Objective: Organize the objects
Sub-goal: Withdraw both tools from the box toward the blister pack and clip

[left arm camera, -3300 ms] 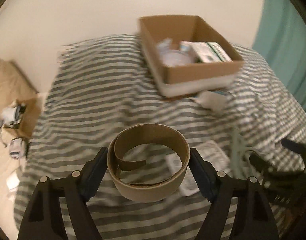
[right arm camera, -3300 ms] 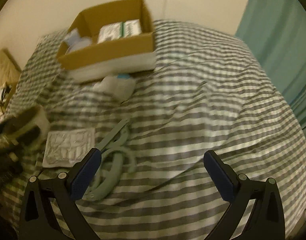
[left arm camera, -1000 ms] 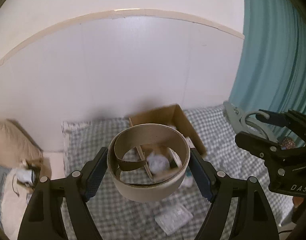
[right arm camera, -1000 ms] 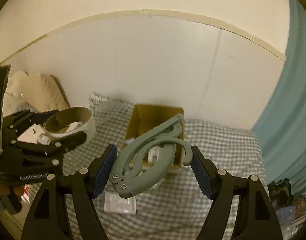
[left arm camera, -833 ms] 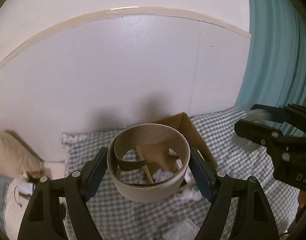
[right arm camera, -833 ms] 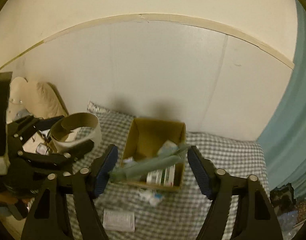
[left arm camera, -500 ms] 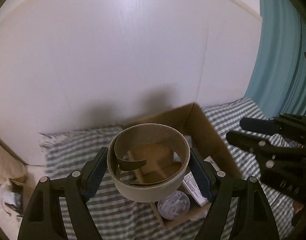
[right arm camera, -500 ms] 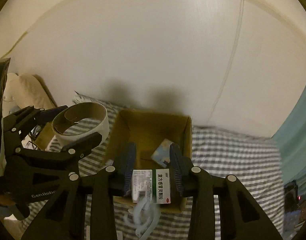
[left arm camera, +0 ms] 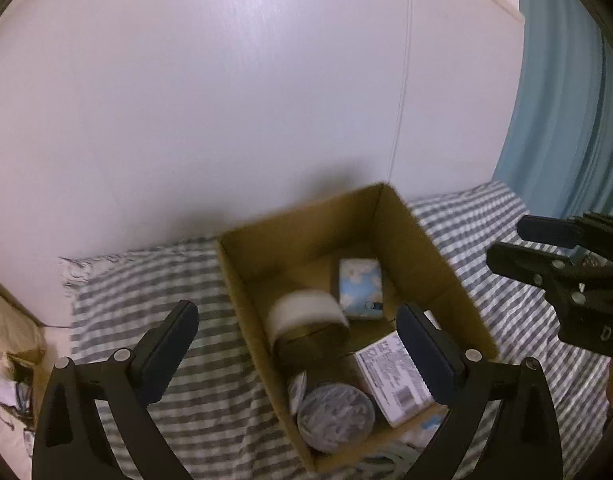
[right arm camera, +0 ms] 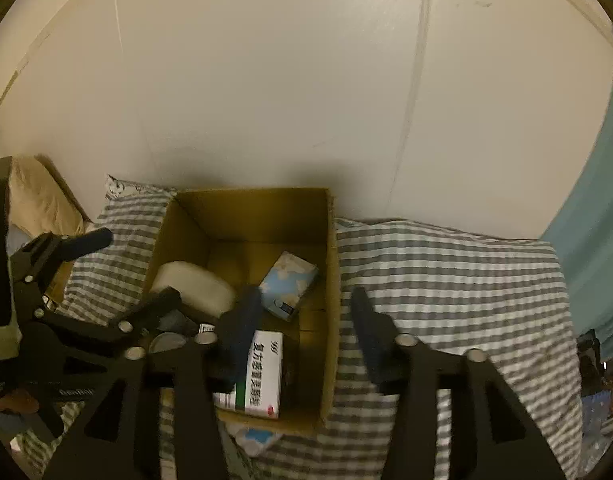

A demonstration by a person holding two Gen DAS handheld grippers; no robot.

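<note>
Left gripper (left arm camera: 296, 330) spread wide, nothing between its fingers; just ahead and below, the tape roll (left arm camera: 308, 322) lies inside the cardboard box (left arm camera: 434, 256) on the striped bed (left arm camera: 154, 280). Right gripper (right arm camera: 306, 312) part open, empty, over the medicine box (right arm camera: 264, 372).

- left gripper (left arm camera: 296, 338): black angular frame; silver screws; dark blue finger pads (left arm camera: 168, 346)
- right gripper (right arm camera: 306, 330): same black build; white lettering partly readable

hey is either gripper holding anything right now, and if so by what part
Nothing is held. The left gripper is open above the cardboard box, with the tape roll inside the box. The right gripper is open and empty too.
</note>
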